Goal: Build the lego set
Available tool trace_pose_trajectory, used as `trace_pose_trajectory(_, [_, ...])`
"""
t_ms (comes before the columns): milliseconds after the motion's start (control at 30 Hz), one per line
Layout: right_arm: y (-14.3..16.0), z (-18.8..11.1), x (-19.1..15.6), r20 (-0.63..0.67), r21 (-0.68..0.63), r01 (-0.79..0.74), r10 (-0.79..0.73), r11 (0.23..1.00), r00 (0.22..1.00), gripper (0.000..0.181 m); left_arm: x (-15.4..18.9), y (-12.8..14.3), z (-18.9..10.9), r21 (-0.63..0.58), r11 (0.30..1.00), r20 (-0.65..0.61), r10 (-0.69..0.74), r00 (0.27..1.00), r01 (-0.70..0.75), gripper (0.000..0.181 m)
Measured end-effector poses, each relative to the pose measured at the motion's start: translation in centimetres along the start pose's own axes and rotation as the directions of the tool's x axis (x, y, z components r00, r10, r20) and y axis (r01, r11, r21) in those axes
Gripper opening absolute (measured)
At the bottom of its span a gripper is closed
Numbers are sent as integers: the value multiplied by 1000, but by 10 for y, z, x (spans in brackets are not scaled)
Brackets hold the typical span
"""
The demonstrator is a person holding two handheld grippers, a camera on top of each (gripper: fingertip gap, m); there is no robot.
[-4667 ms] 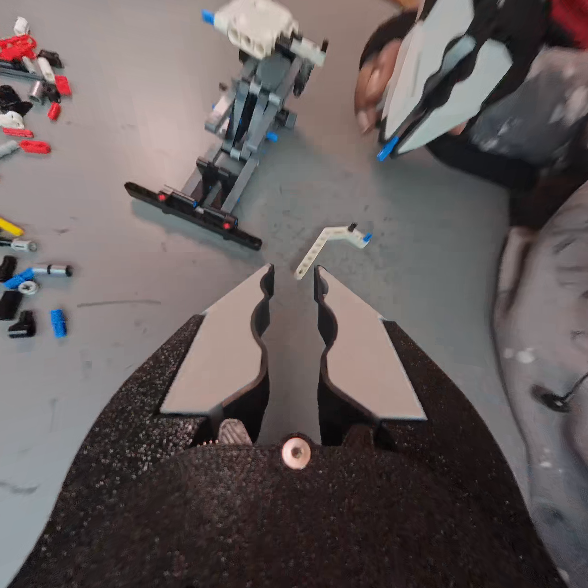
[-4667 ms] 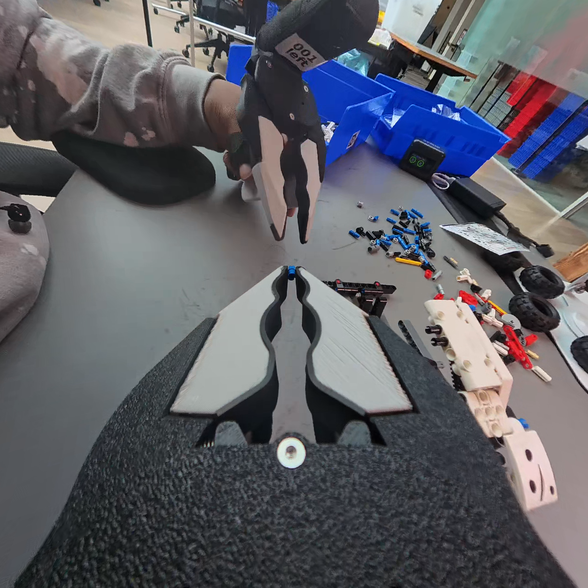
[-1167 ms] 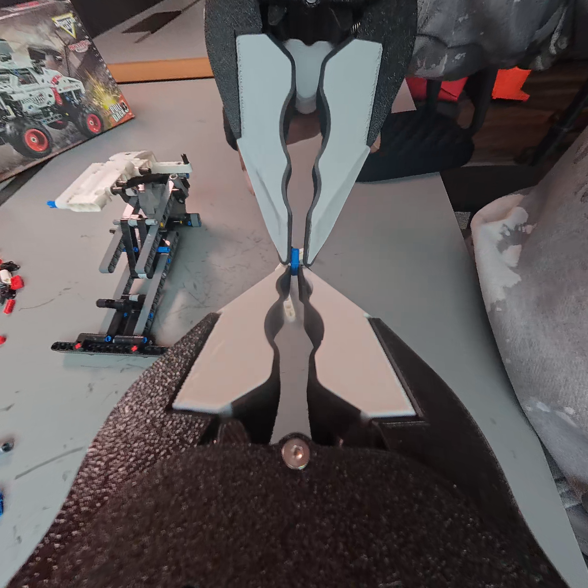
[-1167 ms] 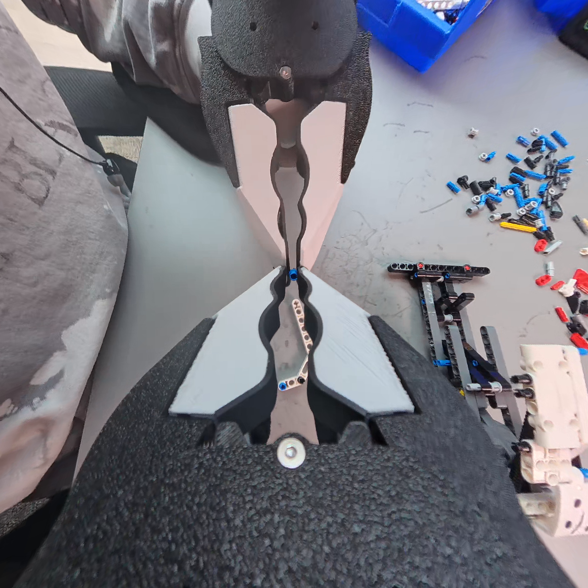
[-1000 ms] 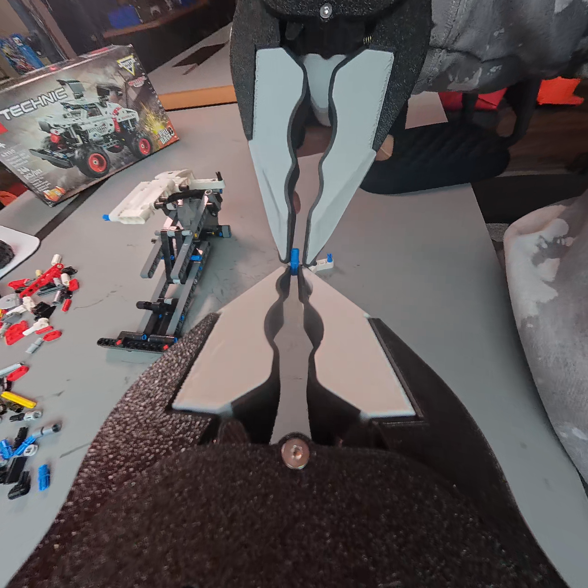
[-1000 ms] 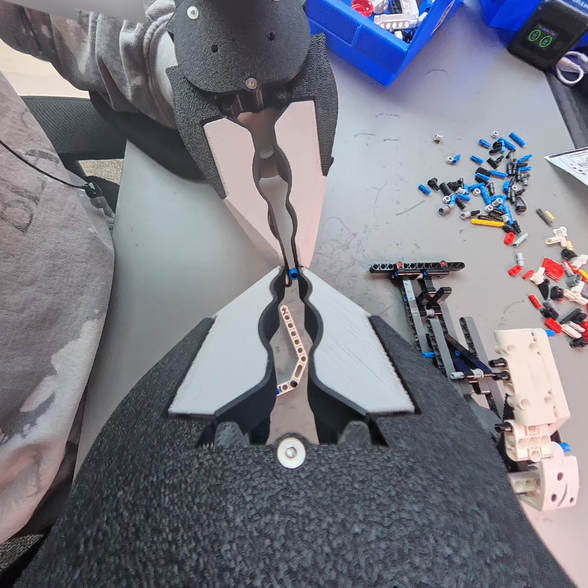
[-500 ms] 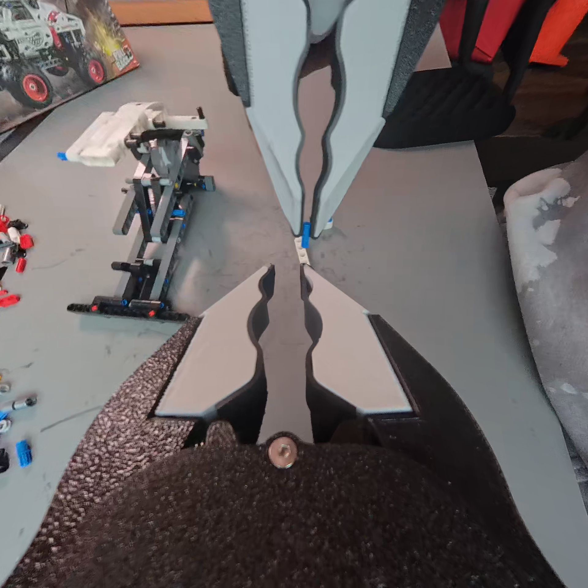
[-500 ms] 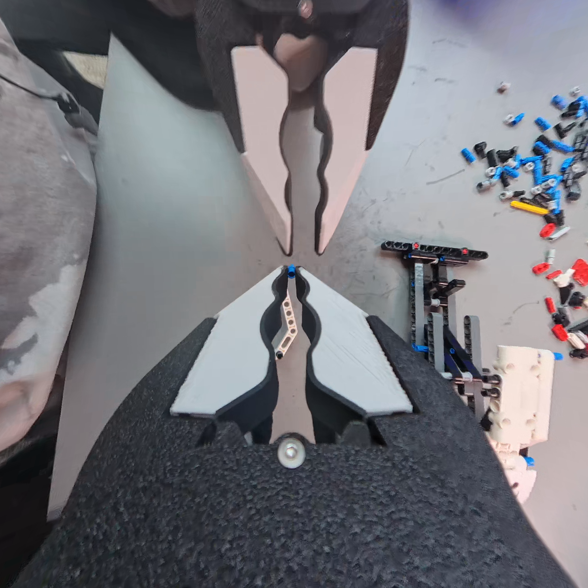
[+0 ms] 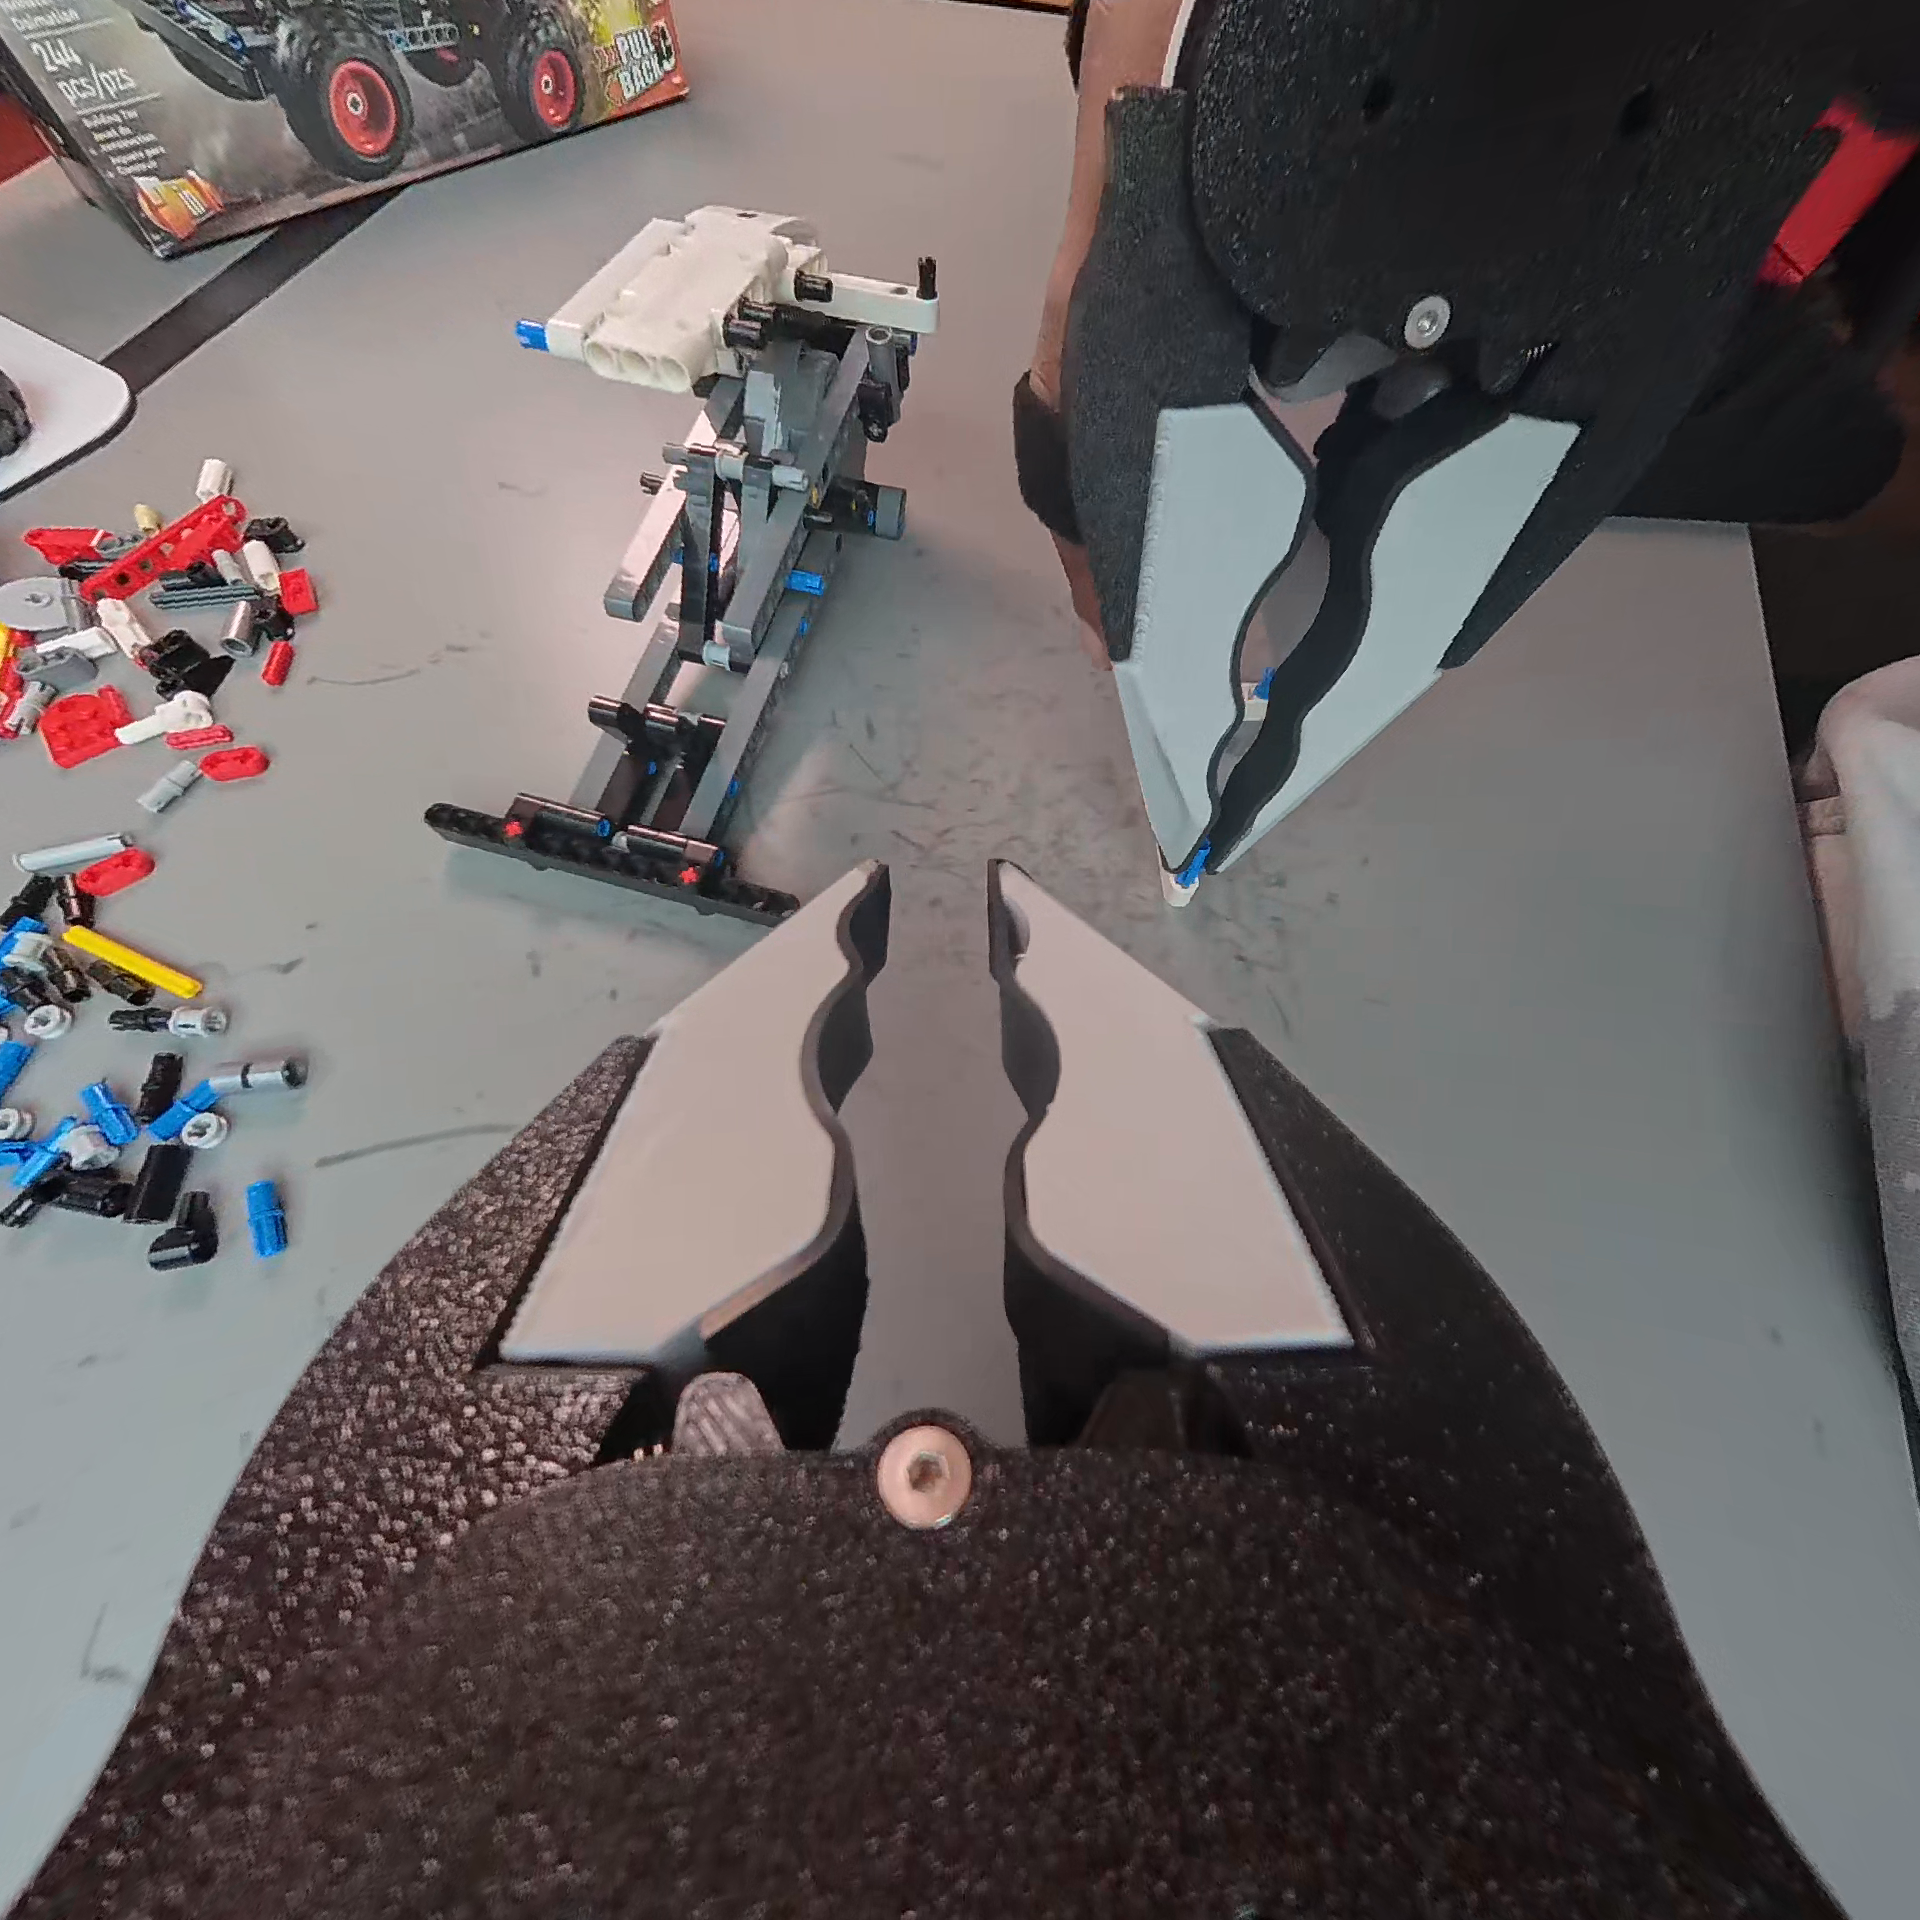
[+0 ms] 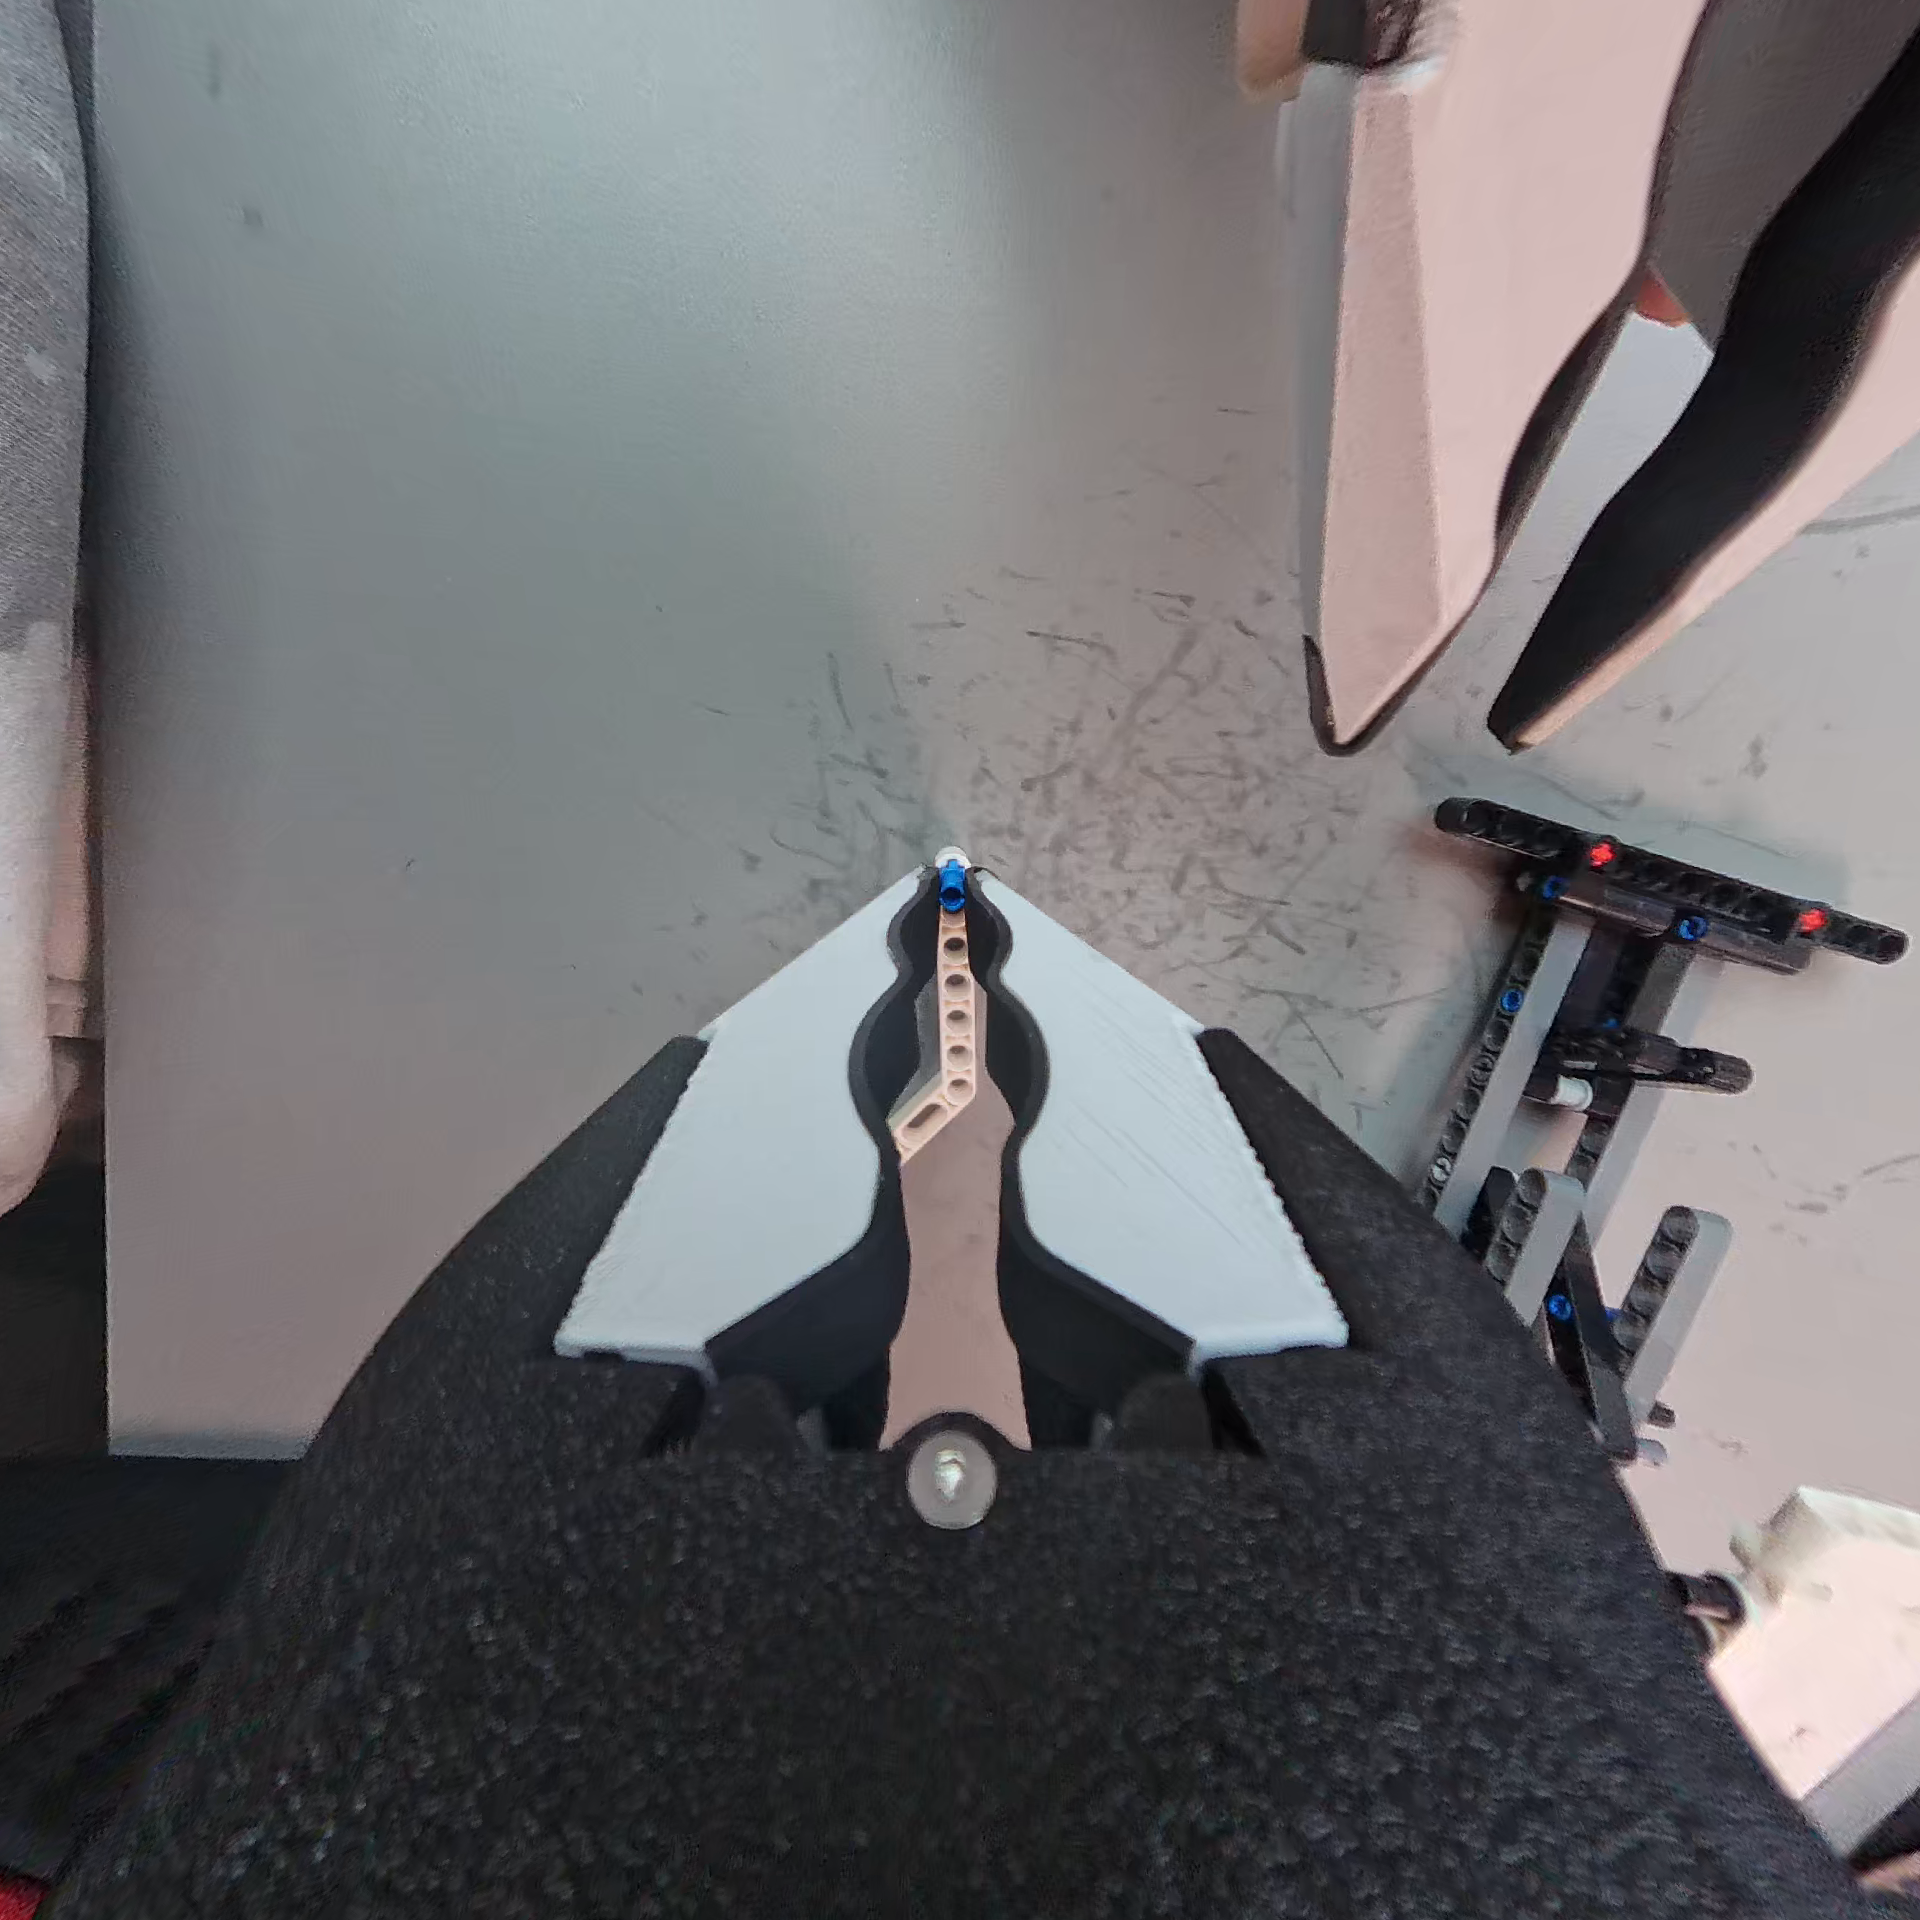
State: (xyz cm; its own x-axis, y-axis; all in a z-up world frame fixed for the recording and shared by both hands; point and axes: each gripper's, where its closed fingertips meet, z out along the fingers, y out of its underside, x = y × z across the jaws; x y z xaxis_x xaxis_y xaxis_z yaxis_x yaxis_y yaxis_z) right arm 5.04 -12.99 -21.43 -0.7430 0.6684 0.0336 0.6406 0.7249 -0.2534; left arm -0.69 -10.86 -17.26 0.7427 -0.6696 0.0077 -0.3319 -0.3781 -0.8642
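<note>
The bent white beam (image 10: 951, 1013) with a blue pin (image 10: 950, 886) at its far end is pinched at that end between the tips of the right gripper (image 10: 951, 883), its long arm running back along the fingers toward the camera and its short angled leg nearest the gripper body, held just above the grey table (image 10: 520, 520). The left gripper (image 9: 938, 878) hovers empty with its fingers parted, near the black front bar of the half-built chassis (image 9: 727, 582), which lies lengthwise away from it with its white block (image 9: 675, 301) at the far end. Loose parts (image 9: 135, 727) lie scattered to the left of the chassis.
</note>
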Motion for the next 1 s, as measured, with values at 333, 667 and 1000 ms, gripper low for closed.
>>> trace_pose_trajectory(333, [-2,2,0,17,-87,10,-9,996,1000,4,-3,-5,-6,17,1000,14,-4,1000,4,19])
trace_pose_trajectory(667, [0,3,-1,17,-24,-73,74,997,997,4,-1,-4,-6,12,1000,13,-2,1000,2,19])
trace_pose_trajectory(1000, [8,5,-4,-34,116,-191,196,975,980,4,8,5,4,-31,999,-21,7,1000,-8,19])
